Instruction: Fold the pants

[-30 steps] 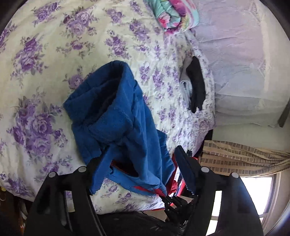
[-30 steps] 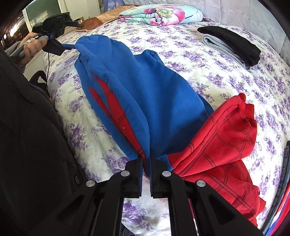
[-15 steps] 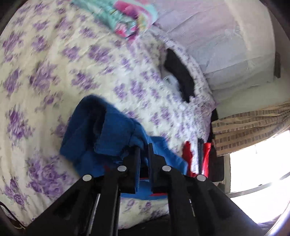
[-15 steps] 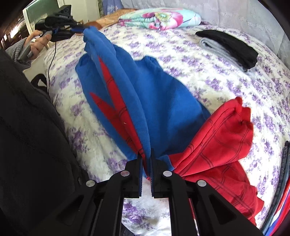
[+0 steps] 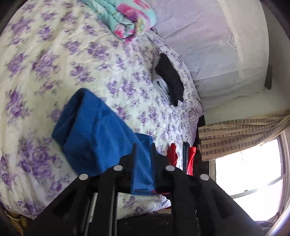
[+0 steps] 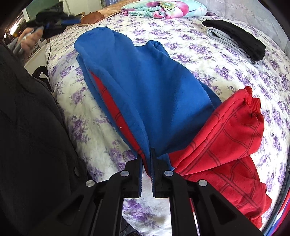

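Note:
The pants [image 6: 155,85] are blue fleece with red, line-patterned lower legs [image 6: 226,130], and lie crumpled across the flowered bedspread [image 6: 208,59]. My right gripper [image 6: 146,154] is shut on a fold of the blue and red cloth near the bed's front edge. In the left wrist view the blue cloth [image 5: 94,130] bunches on the bed and runs between the jaws of my left gripper [image 5: 143,147], which has parted a little around it. In the right wrist view the left gripper [image 6: 52,23] is off the cloth at the far left, blurred.
A folded black and grey garment [image 6: 235,38] lies at the far right of the bed [image 5: 170,79]. A rolled floral blanket [image 6: 163,8] sits at the back. Pillows [image 5: 208,45], a curtain [image 5: 241,134] and a bright window [image 5: 253,168] are beyond the bed.
My left gripper raised the blue waist end, then let it drop and moved away left. Its jaws went from shut to slightly apart. The right gripper kept its hold.

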Demonstrator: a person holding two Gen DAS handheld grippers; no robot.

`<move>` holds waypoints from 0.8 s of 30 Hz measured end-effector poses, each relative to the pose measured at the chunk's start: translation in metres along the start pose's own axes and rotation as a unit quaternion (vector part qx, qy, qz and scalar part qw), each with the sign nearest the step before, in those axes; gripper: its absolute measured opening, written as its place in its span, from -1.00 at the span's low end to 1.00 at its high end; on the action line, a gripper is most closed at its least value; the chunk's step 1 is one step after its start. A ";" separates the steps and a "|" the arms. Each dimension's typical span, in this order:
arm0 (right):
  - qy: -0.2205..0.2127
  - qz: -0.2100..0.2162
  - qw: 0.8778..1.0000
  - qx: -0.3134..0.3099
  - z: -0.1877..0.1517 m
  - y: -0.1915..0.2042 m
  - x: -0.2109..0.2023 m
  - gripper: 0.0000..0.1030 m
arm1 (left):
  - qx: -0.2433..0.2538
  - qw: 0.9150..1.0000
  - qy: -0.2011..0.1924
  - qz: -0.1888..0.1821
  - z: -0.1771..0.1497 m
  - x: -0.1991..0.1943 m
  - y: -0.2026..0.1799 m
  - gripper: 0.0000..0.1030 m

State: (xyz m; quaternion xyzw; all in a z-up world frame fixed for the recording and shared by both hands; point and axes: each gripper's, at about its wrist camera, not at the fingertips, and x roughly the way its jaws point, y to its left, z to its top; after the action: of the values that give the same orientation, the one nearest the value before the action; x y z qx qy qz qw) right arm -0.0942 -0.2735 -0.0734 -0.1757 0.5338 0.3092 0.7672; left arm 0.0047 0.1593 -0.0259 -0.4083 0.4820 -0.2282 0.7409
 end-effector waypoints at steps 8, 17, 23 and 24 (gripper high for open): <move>-0.010 0.016 0.999 0.030 -0.010 -0.006 0.004 -0.79 | -0.090 0.981 0.105 0.137 -0.024 0.068 0.081 -0.96; -0.055 0.068 0.993 0.075 -0.006 -0.017 -0.036 -0.20 | -0.042 0.994 0.077 0.068 -0.026 0.036 0.035 -0.73; -0.144 0.017 0.975 0.168 0.014 -0.050 -0.079 0.11 | 0.012 0.994 0.083 0.066 -0.032 0.053 0.005 -0.17; -0.141 -0.021 0.971 0.193 0.020 -0.058 -0.075 0.13 | 0.012 0.993 0.092 0.077 -0.034 0.061 0.008 -0.17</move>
State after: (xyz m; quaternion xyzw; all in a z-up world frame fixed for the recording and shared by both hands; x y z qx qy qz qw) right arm -0.0595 -0.3260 0.0006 0.0101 0.4664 0.2056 0.8603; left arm -0.0002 0.1057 -0.0719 -0.3381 0.5756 -0.2131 0.7134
